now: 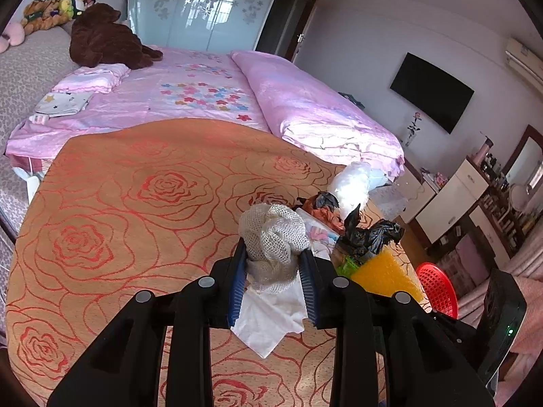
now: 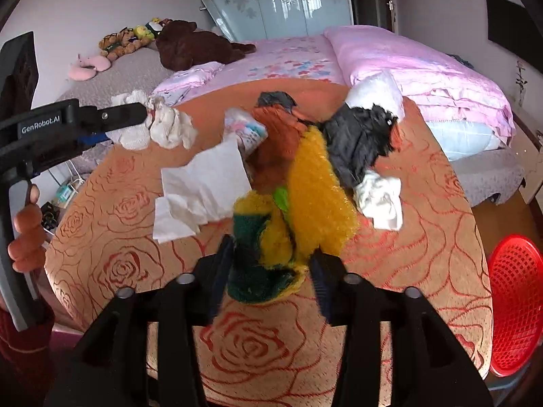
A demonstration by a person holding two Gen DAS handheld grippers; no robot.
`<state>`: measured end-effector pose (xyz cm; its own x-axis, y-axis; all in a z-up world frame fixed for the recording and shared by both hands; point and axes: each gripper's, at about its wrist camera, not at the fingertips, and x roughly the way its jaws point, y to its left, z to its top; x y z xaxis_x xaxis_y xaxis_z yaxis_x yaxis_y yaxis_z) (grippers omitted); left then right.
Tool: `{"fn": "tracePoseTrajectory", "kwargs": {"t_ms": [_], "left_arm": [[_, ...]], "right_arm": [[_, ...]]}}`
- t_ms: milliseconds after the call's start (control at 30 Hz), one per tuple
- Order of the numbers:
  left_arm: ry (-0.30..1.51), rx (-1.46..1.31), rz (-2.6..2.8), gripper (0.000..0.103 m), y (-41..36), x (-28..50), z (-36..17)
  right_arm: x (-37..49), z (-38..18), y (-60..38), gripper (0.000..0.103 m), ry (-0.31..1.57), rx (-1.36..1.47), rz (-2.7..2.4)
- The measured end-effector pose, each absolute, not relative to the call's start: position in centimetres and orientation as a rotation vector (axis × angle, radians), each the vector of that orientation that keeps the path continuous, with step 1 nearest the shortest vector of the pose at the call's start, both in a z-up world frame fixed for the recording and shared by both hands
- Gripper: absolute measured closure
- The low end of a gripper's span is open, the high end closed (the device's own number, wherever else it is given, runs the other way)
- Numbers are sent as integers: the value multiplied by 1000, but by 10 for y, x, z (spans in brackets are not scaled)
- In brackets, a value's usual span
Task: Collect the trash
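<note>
While the left gripper (image 1: 273, 273) clamped its jaws on a white mesh rag (image 1: 271, 234) standing upright above the rose-patterned orange tabletop (image 1: 135, 203), the right gripper (image 2: 269, 271) held a yellow-green scrub sponge (image 2: 264, 261) lengthwise between loosened jaws.

You see an orange desk cloth (image 2: 112, 271) patterned with red outlined roses. On it lie a white crumpled paper tissue (image 2: 200, 190), a yellow bubble-wrap sheet (image 2: 319, 190), a black crumpled plastic bag (image 2: 356, 142) and a yellow-and-green scouring sponge (image 2: 264, 257). A cream mesh cloth wad (image 1: 271, 234) sits between blue-padded black fingers (image 1: 237, 278). The slotted plastic basket (image 2: 516, 305) is red; the bed quilt (image 1: 203, 91) is pink with coloured flowers.
</note>
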<state>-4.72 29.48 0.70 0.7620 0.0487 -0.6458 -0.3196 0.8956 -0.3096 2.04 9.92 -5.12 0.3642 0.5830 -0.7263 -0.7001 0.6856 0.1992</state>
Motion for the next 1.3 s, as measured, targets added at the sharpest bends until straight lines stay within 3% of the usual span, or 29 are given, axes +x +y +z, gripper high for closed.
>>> {"fn": "tracePoseTrajectory", "kwargs": {"t_ms": [33,100,867,933,1300], "left_arm": [[679,-421,206,75,295,-48,7],[678,-418,204,75,295,-48,6],[690,-396,157,75,272,-38,9],[692,-387,155,75,271,-37,10],[708,-377,151,75,261,-33,7]], "right_arm": [[21,-49,95,36,859,-130,824],[21,-44,89,33,843,-106,820],[73,-67,46,34,888,-54,576],[78,-71,47,50,893,-64,571],[81,-70,46,89,859,-78,618]]}}
